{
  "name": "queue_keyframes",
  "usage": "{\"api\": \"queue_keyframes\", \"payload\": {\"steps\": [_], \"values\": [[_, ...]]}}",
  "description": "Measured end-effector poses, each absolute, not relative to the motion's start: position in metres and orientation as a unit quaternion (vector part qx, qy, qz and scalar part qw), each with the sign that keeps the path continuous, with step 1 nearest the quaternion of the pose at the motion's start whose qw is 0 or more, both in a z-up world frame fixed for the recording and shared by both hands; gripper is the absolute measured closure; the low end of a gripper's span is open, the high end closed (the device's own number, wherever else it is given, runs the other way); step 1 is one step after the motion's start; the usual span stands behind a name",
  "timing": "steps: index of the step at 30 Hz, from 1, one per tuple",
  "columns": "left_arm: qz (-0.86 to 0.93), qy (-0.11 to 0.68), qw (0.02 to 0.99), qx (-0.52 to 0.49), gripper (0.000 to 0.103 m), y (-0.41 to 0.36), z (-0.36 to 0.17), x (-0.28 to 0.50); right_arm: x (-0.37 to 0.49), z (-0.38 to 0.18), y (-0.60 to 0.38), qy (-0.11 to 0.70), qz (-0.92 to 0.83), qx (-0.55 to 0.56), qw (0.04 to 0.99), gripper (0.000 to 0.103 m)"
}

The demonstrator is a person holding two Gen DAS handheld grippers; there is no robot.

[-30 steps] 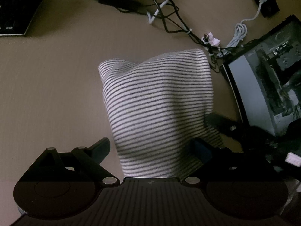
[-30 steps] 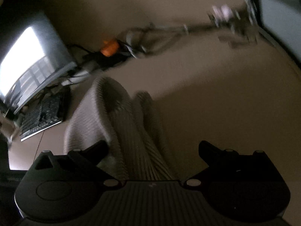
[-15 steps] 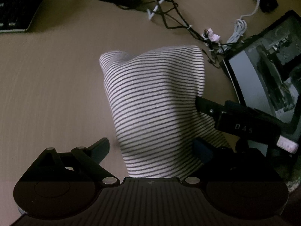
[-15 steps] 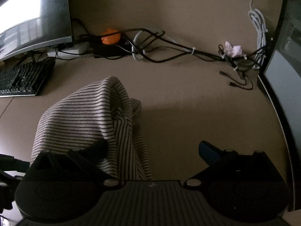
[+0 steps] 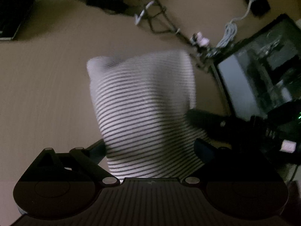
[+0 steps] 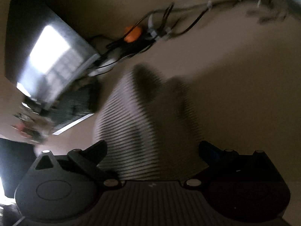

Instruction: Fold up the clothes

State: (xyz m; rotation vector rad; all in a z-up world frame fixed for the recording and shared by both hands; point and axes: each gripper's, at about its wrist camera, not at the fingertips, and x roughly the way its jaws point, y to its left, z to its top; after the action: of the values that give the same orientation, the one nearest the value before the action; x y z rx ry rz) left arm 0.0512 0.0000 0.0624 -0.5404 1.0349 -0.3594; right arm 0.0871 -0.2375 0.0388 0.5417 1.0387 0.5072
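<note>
In the left wrist view, a striped garment (image 5: 144,113) hangs in a soft column above the tan worktop (image 5: 41,98), its near end running in between the fingers of the left gripper (image 5: 150,146), which stand well apart either side of the cloth; whether they pinch it lower down cannot be told, since the gripper body covers that spot. The right gripper (image 5: 222,126) shows as a dark shape at the garment's right edge, beside a monitor (image 5: 263,79) and a tangle of cables (image 5: 160,20). For a clean fold, the two grippers should probably stay level and evenly spaced so the stripes hang straight, then lower the far edge onto the worktop first, clear of the cables. In the right wrist view, heavily blurred, the garment (image 6: 131,131) again rises between the fingers of the right gripper (image 6: 152,150), spread wide on both sides; any grip on the cloth is hidden under the gripper body. A bright screen (image 6: 50,60), a keyboard (image 6: 75,109) and an orange object (image 6: 132,34) among the wires are hard to make out in the smear. The garment's far end, and whether it touches the worktop, is unclear in both views.
</note>
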Motion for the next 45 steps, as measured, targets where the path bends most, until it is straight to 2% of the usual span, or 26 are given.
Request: {"api": "queue_keyframes", "payload": {"steps": [4,8,15,20,24,26,29,34,38,43,45], "values": [[-0.172,0.450,0.849,-0.217,0.003,0.005,0.084,0.054,0.091,0.044,-0.223,0.476,0.269,0.296,0.784,0.000],[-0.146,0.448,0.868,-0.154,0.003,-0.004,0.089,0.054,0.090,0.052,-0.221,0.461,0.253,0.267,0.808,0.000],[-0.143,0.443,0.881,-0.082,0.003,-0.028,0.090,0.049,0.097,0.077,-0.224,0.394,0.144,0.124,0.899,0.000],[-0.148,0.442,0.880,-0.086,0.003,-0.026,0.091,0.046,0.114,0.049,-0.209,0.429,0.100,0.020,0.898,0.000],[-0.162,0.443,0.876,-0.099,0.003,-0.021,0.092,0.045,0.112,0.043,-0.218,0.437,0.097,0.037,0.894,0.000],[-0.165,0.440,0.871,-0.147,0.003,-0.005,0.092,0.046,0.111,0.043,-0.219,0.435,0.099,0.029,0.895,0.000],[-0.118,0.431,0.868,-0.216,0.003,0.025,0.086,0.051,0.110,0.041,-0.219,0.428,0.101,0.009,0.898,0.000],[-0.049,0.431,0.866,-0.247,0.003,0.048,0.075,0.074,0.105,0.035,-0.214,0.415,0.095,-0.024,0.904,0.000],[-0.054,0.445,0.864,-0.230,0.003,0.039,0.067,0.098,0.104,0.033,-0.220,0.421,0.094,-0.020,0.902,0.000],[-0.054,0.461,0.879,-0.113,0.002,0.001,0.060,0.110,0.102,0.053,-0.234,0.396,0.109,0.000,0.912,0.000],[-0.064,0.460,0.880,-0.094,0.002,-0.009,0.058,0.108,0.103,0.068,-0.241,0.374,0.122,0.037,0.919,0.000]]}}
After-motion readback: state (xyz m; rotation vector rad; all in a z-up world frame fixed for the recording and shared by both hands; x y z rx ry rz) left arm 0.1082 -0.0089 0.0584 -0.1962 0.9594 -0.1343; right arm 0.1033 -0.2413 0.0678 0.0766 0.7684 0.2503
